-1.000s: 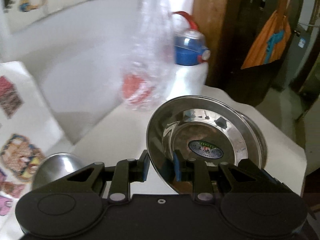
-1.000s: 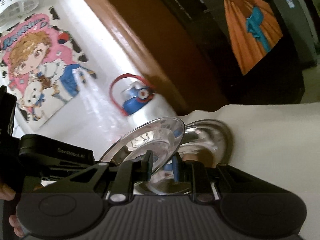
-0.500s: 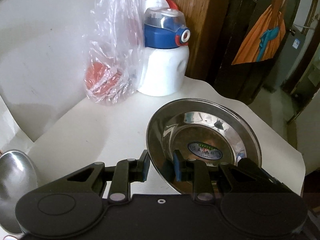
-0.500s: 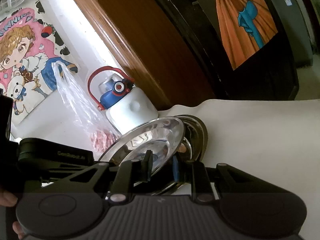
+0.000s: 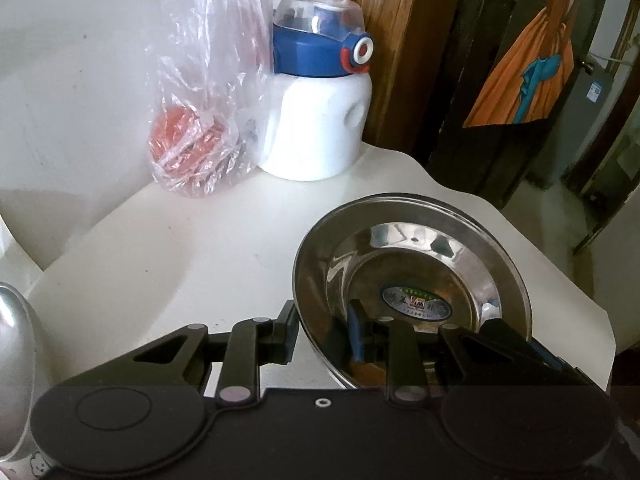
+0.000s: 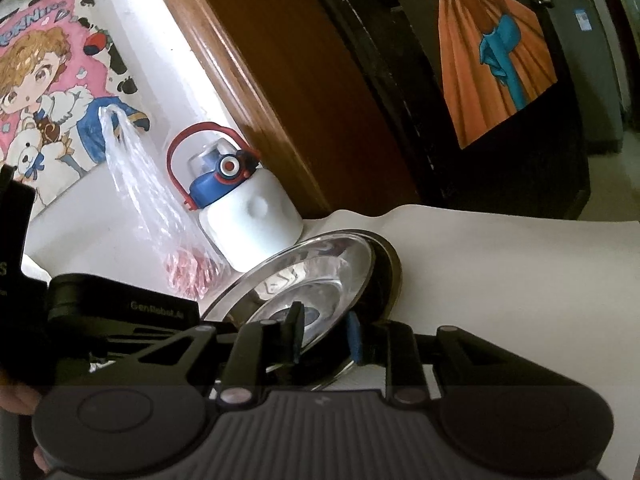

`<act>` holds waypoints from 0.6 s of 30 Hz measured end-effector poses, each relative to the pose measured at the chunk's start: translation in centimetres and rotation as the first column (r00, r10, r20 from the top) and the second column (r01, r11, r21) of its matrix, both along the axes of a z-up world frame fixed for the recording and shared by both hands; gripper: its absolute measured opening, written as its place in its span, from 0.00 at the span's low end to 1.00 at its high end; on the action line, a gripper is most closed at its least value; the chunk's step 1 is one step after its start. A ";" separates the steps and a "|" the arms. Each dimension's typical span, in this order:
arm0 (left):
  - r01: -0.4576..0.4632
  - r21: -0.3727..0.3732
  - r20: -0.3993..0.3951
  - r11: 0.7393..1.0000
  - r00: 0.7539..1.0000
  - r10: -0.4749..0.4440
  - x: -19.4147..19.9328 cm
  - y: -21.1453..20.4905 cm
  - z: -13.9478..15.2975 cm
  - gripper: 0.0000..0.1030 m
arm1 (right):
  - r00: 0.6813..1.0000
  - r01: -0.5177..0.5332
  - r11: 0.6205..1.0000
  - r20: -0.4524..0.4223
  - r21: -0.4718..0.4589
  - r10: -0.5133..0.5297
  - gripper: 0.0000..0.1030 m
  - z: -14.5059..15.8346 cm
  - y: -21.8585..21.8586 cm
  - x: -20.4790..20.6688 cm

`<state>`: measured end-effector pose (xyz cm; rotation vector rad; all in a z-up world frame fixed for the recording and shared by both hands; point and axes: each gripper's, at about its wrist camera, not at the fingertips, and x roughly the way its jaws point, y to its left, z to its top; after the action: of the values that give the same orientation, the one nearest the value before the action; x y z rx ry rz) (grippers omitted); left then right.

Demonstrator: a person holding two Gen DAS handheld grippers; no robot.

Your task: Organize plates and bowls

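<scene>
A shiny steel plate (image 5: 416,264) with an oval sticker lies tilted on the white table (image 5: 180,272), and a second rim shows under its far edge. My left gripper (image 5: 322,334) is shut on its near-left rim. In the right wrist view the same plate (image 6: 316,272) leans on a darker steel plate (image 6: 390,268) beneath it. My right gripper (image 6: 325,336) straddles the upper plate's near rim. Its jaws are opening, and the blue pad (image 6: 354,340) stands just off the rim. The left tool's black housing (image 6: 120,308) shows at the left.
A white bottle with a blue lid (image 5: 320,120) and a clear plastic bag with something red inside (image 5: 196,128) stand at the back against the wall. A steel bowl (image 5: 12,360) sits at the left edge. The table's edge (image 5: 580,300) drops off at the right.
The left gripper and its plate sank toward the table, near the bottle. The tilted plate came down onto the lower plate. The right jaws now stand slightly wider.
</scene>
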<state>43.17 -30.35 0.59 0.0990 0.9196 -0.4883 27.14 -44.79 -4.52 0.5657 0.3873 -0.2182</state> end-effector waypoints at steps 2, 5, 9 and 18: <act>0.002 -0.002 0.004 1.000 1.000 -0.002 0.1 0.0 0.0 0.27 | 1.000 -0.001 1.000 0.000 -0.016 0.001 0.31 0.0 0.3 0.0; 0.002 -0.008 0.000 1.000 1.000 -0.002 0.1 0.1 0.0 0.27 | 1.000 0.006 0.999 -0.005 -0.040 -0.006 0.32 0.2 0.6 0.0; 0.005 -0.004 0.003 1.000 1.000 -0.005 0.0 0.1 -0.1 0.28 | 1.000 -0.002 0.999 -0.004 -0.044 0.002 0.39 0.3 0.7 -0.1; 0.018 0.006 0.023 1.000 1.000 -0.018 -0.6 0.2 0.0 0.31 | 1.000 0.005 0.998 0.004 -0.068 -0.004 0.60 1.0 1.1 -0.6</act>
<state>42.57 -30.13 0.60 0.1179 0.8983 -0.5004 26.55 -43.65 -3.53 0.4995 0.3738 -0.2340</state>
